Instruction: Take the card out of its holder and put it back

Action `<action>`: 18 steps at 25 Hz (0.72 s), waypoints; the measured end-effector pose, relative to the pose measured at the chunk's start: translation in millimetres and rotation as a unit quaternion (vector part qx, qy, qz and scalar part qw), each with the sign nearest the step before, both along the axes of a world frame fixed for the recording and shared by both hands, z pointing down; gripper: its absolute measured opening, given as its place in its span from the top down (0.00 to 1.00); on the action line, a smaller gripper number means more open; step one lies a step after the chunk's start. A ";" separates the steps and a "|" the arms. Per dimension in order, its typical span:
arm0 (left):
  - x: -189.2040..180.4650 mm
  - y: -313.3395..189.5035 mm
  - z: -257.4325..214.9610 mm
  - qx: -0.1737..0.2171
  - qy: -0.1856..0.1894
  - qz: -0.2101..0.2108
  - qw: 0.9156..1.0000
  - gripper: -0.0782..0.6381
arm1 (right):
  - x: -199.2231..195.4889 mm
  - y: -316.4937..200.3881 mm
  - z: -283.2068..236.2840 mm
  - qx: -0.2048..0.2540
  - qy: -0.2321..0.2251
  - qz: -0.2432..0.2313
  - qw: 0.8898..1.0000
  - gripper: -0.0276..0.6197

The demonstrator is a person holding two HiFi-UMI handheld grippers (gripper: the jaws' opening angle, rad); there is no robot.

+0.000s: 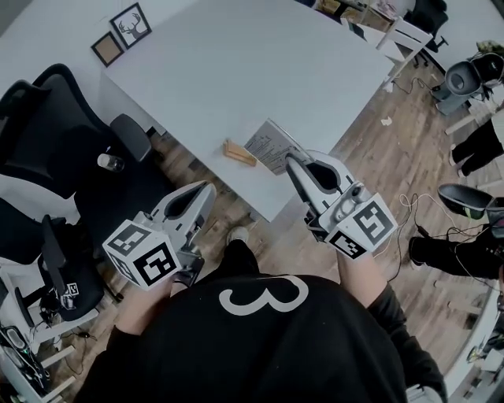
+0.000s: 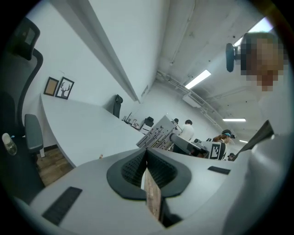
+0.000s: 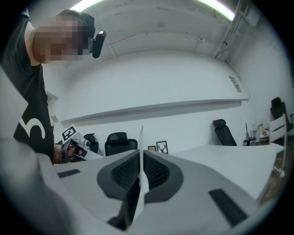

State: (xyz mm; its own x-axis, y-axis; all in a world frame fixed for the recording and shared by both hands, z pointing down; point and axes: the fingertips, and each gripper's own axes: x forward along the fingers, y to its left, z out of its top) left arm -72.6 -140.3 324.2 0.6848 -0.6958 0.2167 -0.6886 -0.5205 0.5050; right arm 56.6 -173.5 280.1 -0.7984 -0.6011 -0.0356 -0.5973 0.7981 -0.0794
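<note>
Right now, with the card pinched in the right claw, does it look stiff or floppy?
Probably fairly stiff: the card juts out flat from the right claw, and edge-on it looks straight. Likely light, since it is very thin. It might slip, gripped only near one edge.

Broad bare table (image 1: 236,63) ahead, wooden piece (image 1: 239,152) near its front edge, black chairs (image 1: 47,149) crowding the left side

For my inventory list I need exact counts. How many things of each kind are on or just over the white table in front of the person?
Picture frames: 2
Wooden holder: 1
Card, held in the right gripper: 1
Total: 4
</note>
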 end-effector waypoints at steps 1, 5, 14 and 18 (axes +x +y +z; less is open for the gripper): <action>4.2 6.7 -5.9 0.007 0.001 0.005 1.000 0.87 | 3.3 8.7 -3.1 -0.002 -0.002 0.005 1.000 0.92; 21.1 36.6 -21.6 0.031 0.004 0.028 0.999 0.87 | 14.9 46.4 -8.1 -0.025 -0.015 0.020 0.999 0.92; 56.4 90.2 -35.9 0.069 -0.009 0.052 0.996 0.87 | 39.8 109.4 -8.0 -0.048 -0.033 0.023 0.998 0.92; 59.4 97.0 -47.8 0.077 -0.007 0.059 0.995 0.87 | 40.5 115.6 -17.6 -0.049 -0.034 0.024 0.998 0.92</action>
State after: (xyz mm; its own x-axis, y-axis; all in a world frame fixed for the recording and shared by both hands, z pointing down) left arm -13.2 -43.3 276.4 0.7609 -0.6368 0.1245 -0.6252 -0.6682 0.4033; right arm 97.1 -57.9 262.5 -0.7659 -0.6424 -0.0275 -0.6259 0.7547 -0.1969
